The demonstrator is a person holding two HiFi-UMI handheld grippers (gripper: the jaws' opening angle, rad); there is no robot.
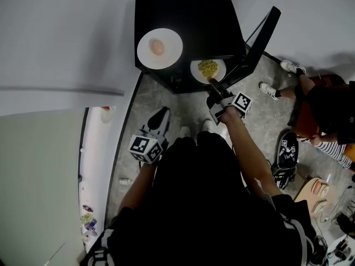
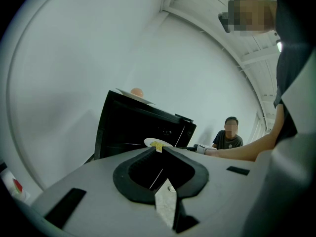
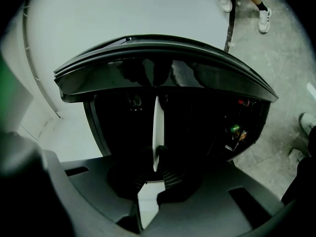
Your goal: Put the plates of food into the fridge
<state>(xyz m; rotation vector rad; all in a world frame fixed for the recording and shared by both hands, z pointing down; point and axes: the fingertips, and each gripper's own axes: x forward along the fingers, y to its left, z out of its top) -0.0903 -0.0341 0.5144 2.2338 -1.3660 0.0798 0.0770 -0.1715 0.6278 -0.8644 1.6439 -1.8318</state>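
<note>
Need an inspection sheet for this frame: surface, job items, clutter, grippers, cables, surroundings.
Surface: black fridge top, one plate on it; door open.
Job's things: white plate with pale round food on the top; plate of yellow food at the fridge opening.
Clutter: small items on the white strip at left.
Grippers: right gripper fingers shut on the yellow-food plate's rim; left gripper shut, empty.
Cables: nothing seen.
Surroundings: grey floor; seated bystander.
</note>
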